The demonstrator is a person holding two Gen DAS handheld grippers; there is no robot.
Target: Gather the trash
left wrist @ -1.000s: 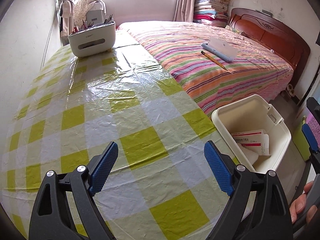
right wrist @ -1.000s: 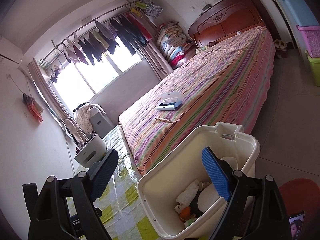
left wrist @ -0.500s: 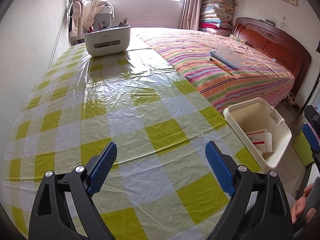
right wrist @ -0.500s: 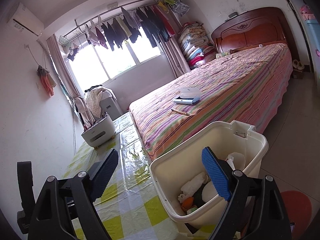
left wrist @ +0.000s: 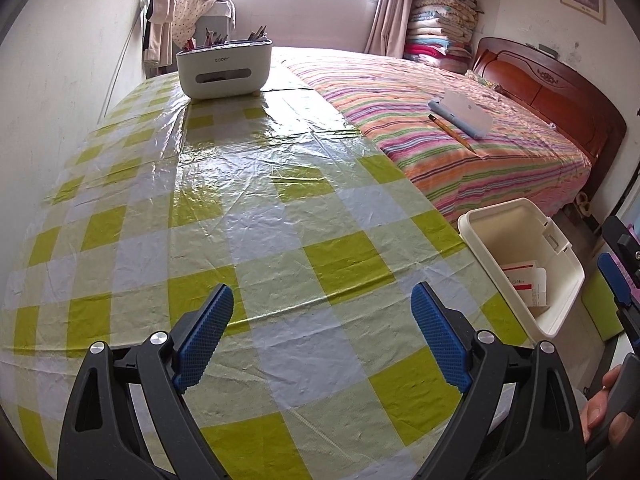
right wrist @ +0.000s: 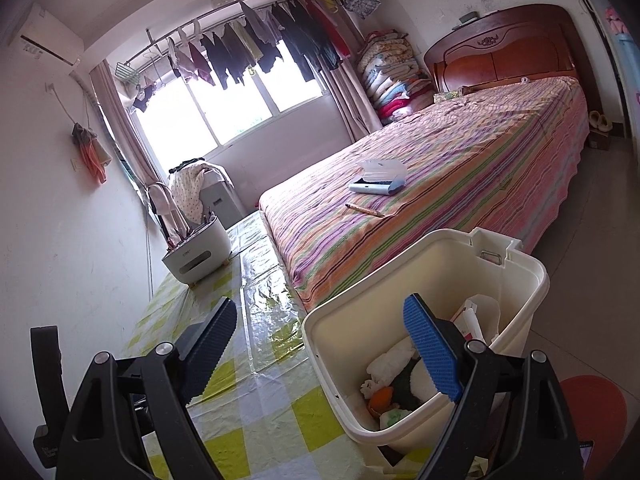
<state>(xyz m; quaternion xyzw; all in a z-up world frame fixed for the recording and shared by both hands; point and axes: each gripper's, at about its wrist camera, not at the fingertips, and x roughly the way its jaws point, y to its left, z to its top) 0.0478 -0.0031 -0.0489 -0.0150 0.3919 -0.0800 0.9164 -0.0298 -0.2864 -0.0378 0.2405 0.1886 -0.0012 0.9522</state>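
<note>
A cream plastic bin [left wrist: 560, 276] [right wrist: 516, 276] stands beside the table's right edge, between table and bed. Inside it lie crumpled white tissue [right wrist: 390, 362], an orange scrap [right wrist: 380, 396], something dark and a white-and-red box [left wrist: 522, 280]. My left gripper [left wrist: 322, 338] hovers open over the green-and-white checked tablecloth [left wrist: 256, 216], nothing between its blue pads. My right gripper [right wrist: 320, 346] is open too, held just above the bin's near rim, empty. Its blue finger [left wrist: 614, 280] shows at the right edge of the left wrist view.
A grey-white desk organizer [left wrist: 224, 66] with pencils stands at the table's far end. The striped bed [left wrist: 460, 140] carries a pencil case [left wrist: 460, 118] and a pencil [left wrist: 450, 132]. A red stool [right wrist: 592, 412] sits on the floor at right. A wall runs along the table's left side.
Both wrist views have pulled back and levelled: more of the table shows ahead of the left gripper, and the bin sits further right. The right gripper rolled, and both stayed open.
</note>
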